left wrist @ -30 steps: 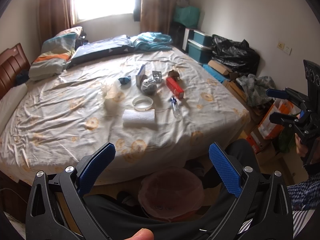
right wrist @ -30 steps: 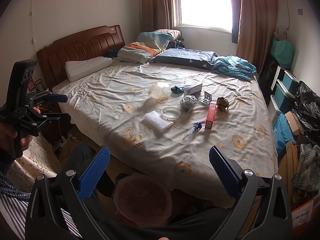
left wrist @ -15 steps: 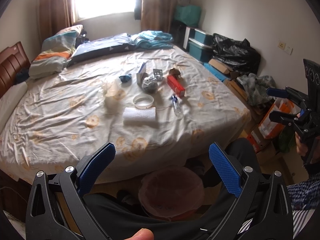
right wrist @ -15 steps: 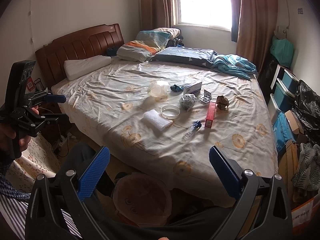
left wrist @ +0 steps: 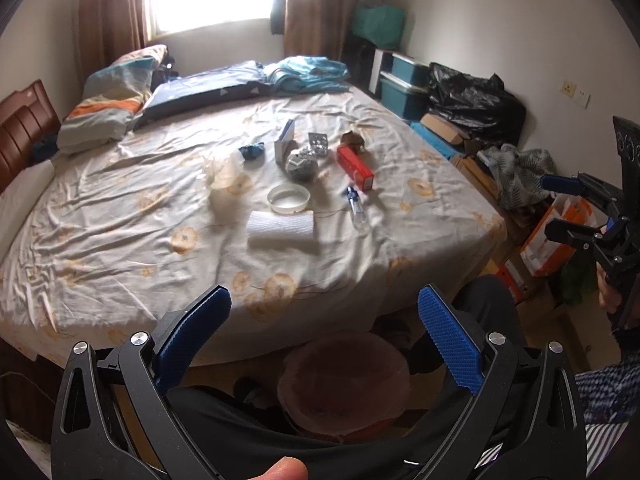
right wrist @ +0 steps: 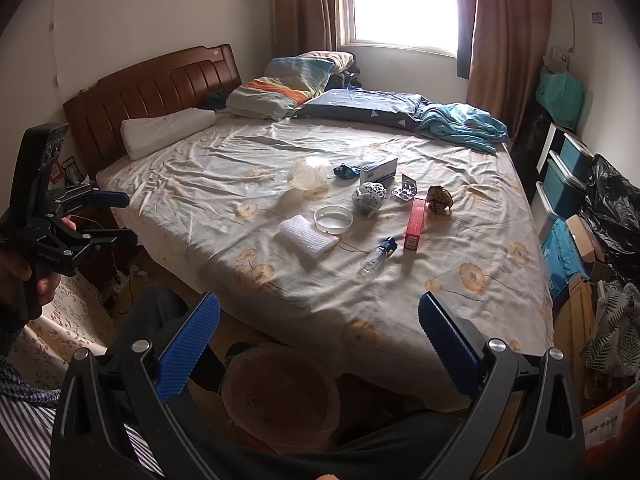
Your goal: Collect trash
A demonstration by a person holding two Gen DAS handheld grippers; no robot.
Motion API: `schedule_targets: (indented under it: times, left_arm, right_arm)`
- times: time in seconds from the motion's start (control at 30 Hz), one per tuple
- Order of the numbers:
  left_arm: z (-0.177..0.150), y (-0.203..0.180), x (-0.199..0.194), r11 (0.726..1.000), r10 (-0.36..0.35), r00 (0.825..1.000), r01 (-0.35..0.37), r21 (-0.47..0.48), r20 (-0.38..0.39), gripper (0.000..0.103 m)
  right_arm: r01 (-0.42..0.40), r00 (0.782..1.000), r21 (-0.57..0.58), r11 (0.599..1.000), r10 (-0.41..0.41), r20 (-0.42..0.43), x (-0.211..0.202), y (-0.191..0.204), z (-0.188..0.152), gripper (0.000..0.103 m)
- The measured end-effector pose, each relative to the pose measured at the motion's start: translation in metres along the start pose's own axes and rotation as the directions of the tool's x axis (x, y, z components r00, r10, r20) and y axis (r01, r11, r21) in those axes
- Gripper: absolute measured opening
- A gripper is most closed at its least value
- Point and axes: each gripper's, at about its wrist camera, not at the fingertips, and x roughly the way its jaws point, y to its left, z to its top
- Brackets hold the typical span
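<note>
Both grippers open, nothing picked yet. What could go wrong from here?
1. The small clear bottle lies on its side on wrinkled sheet; a nudge may roll it.
2. The crumpled clear plastic looks flimsy and hard to see; a pinch may slip.
3. The lined bin sits low by the bed edge; drops could miss.

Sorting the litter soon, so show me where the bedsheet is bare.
Free: the sheet between the white contoured pillow and the clear plastic cup, and the near corner beyond the long red carton. Crowded: the middle, around the white round lid.

No legible text anywhere; printing on the red box too blurred to read.
</note>
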Motion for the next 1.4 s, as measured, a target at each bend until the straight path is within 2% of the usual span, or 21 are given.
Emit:
schedule_targets:
  times: [0.4, 0.53, 0.87, 0.97, 1.2, 1.4]
  left_arm:
    - [0.01, 0.003, 0.031, 1.0, 0.01, 1.0, -0.01, -0.003, -0.023, 0.098]
    - [0.015, 0.006, 0.046, 1.0, -0.009, 0.999, 0.008, -0.015, -0.031, 0.098]
    - [0.029, 0.01, 0.094, 0.999, -0.026, 0.997, 0.024, -0.026, -0.069, 0.097]
    - [0.036, 0.016, 0.113, 0.997, -0.045, 0.996, 0.041, -0.06, -0.075, 0.098]
    - [0.056, 0.036, 0.178, 0.993, -0.008, 0.996, -0.003, -0.115, -0.091, 0.097]
    - [0.065, 0.049, 0.244, 0.98, -0.001, 0.989, -0.028, -0.197, -0.15, 0.097]
  right_arm:
    - [0.022, 0.999, 0.01, 1.0, -0.021, -0.033, 0.019, -0.008, 0.007, 0.098]
    - [0.03, 0.999, 0.017, 0.999, -0.03, -0.045, 0.03, -0.013, 0.011, 0.098]
    - [0.057, 0.995, 0.041, 0.998, -0.053, -0.089, 0.073, -0.031, 0.022, 0.098]
    - [0.061, 0.994, 0.06, 0.996, -0.055, -0.098, 0.092, -0.041, 0.026, 0.098]
    - [0.087, 0.986, 0.104, 0.991, -0.071, -0.153, 0.155, -0.07, 0.034, 0.098]
    - [0.109, 0.976, 0.143, 0.984, -0.079, -0.203, 0.211, -0.093, 0.036, 0.098]
